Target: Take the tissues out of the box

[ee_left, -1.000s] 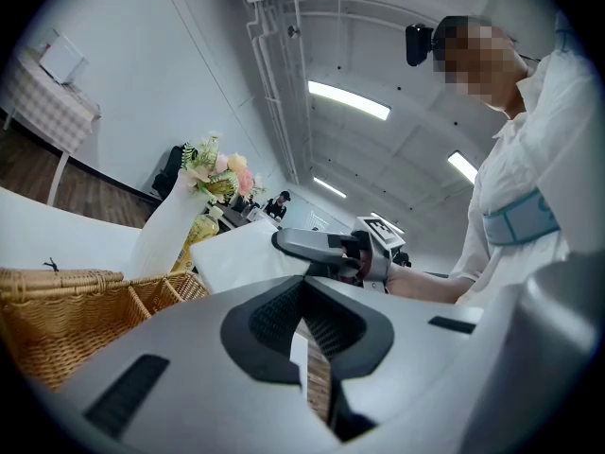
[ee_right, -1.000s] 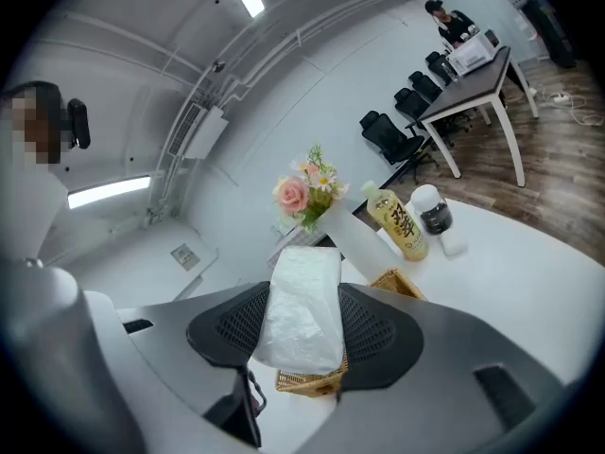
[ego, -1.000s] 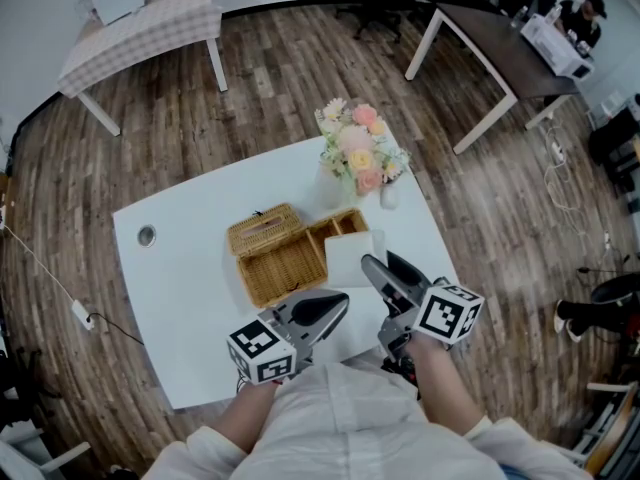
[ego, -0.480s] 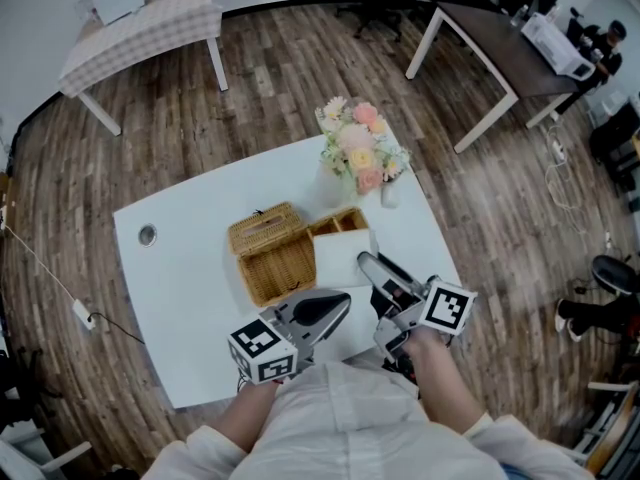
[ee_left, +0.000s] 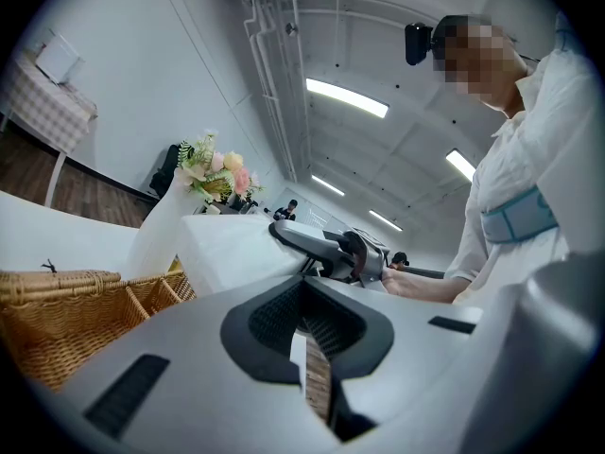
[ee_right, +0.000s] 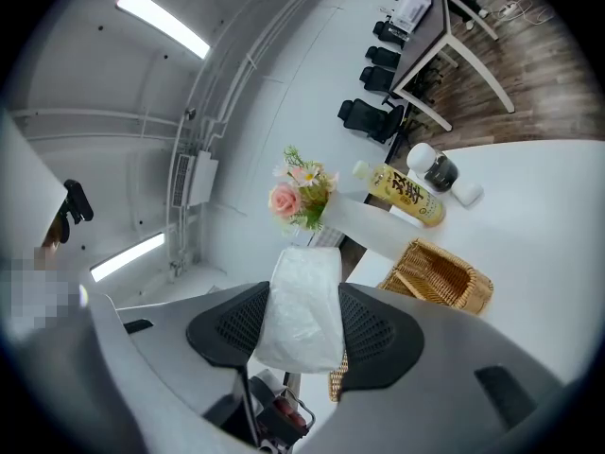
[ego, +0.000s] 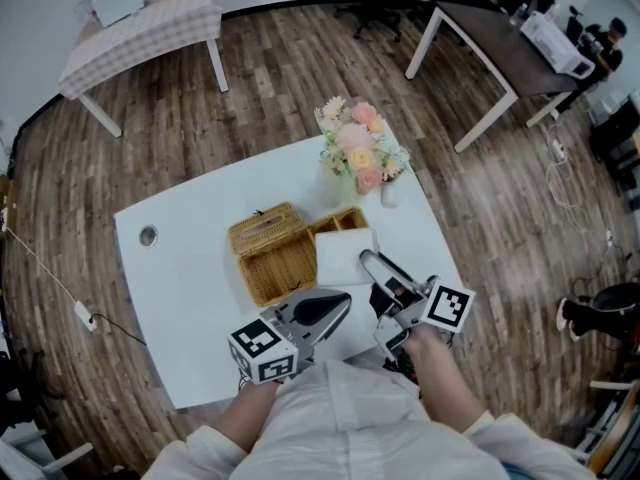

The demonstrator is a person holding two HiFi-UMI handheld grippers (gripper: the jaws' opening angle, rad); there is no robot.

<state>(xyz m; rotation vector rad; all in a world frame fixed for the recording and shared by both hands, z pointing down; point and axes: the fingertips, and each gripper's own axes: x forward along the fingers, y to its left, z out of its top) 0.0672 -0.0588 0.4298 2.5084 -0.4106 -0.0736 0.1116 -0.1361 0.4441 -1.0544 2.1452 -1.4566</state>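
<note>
The tissues (ee_right: 301, 296), seemingly a soft, light pack in slippery film, are clamped between the pads of your right claw (ee_right: 302, 324), so hold its middle gently; your left claw (ee_left: 307, 339) is closed and empty.

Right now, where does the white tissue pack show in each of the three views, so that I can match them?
Head view: the tissue pack is at the centre, right of the wicker box, at the tips of the right gripper.
Left gripper view: the tissue pack is a white block, centre left.
Right gripper view: the tissue pack is bottom centre, clamped between the jaws.
Shared landmark: the flower bouquet, above the pack in every picture.
</note>
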